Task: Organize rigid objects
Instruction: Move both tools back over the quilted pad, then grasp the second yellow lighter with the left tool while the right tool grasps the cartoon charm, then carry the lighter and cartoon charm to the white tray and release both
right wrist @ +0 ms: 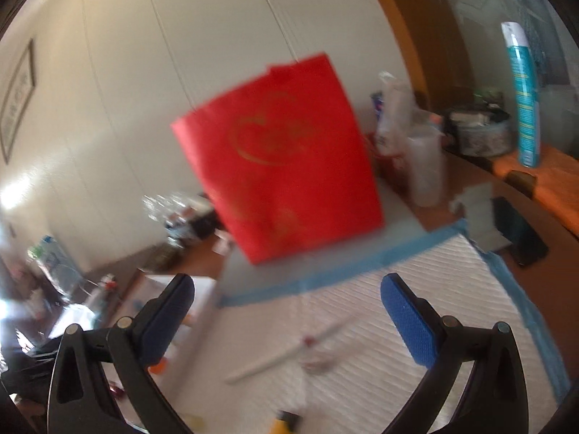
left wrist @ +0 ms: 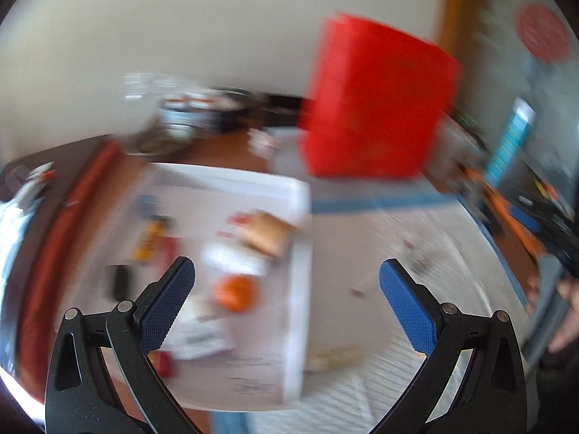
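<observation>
Nearest, the left tool (left wrist: 286, 271) hangs released and empty, its blue pads spread above the right rim of a white tray (left wrist: 302, 238) holding small blurred items, an orange ball (left wrist: 235, 293) just ahead of its left pad. The right tool (right wrist: 287, 289) is likewise released, over a white ribbed mat (right wrist: 416, 282) on the surface; a pale stick (right wrist: 289, 350) lies just ahead between its pads, the red bag (right wrist: 278, 159) standing farther ahead. Steadying first seems wise, then closing squarely across the stick's middle.

Brown table (left wrist: 224, 146), white pad (left wrist: 416, 253), tray (left wrist: 302, 253)
</observation>
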`<state>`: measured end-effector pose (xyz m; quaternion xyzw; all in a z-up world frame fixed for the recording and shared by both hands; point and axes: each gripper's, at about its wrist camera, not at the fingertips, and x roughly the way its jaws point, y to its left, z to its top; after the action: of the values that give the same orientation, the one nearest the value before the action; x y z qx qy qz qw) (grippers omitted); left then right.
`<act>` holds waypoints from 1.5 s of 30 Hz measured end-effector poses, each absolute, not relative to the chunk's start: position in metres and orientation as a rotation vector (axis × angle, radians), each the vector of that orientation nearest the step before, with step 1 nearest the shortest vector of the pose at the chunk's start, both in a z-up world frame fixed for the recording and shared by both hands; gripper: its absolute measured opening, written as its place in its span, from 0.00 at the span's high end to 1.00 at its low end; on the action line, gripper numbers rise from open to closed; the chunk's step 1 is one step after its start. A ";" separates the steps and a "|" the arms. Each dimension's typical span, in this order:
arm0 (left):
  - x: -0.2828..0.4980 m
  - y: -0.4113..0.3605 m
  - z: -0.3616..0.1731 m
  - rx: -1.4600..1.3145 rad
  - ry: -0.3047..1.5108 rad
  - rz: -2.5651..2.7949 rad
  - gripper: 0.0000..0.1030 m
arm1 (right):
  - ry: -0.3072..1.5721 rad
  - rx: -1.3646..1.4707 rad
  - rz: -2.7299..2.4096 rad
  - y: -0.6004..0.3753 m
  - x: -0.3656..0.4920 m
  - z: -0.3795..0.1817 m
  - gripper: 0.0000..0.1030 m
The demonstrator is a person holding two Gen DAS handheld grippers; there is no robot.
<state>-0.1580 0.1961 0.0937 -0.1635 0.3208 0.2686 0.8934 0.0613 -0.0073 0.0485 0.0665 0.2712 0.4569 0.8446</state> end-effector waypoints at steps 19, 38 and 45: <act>-0.041 0.091 0.004 -0.338 0.984 0.265 0.25 | 0.753 -0.384 1.119 0.068 0.068 -0.058 0.28; -0.061 0.085 0.021 -0.261 0.921 0.384 0.77 | 0.689 -0.176 1.175 0.016 0.079 -0.015 0.65; -0.120 0.146 0.125 -0.252 0.645 0.593 0.77 | 0.537 -0.001 1.146 -0.022 0.082 0.054 0.65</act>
<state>-0.1195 0.1455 0.1252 -0.1219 0.3117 0.2863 0.8978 0.0822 -0.0220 0.0543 -0.0005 0.2507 0.5355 0.8064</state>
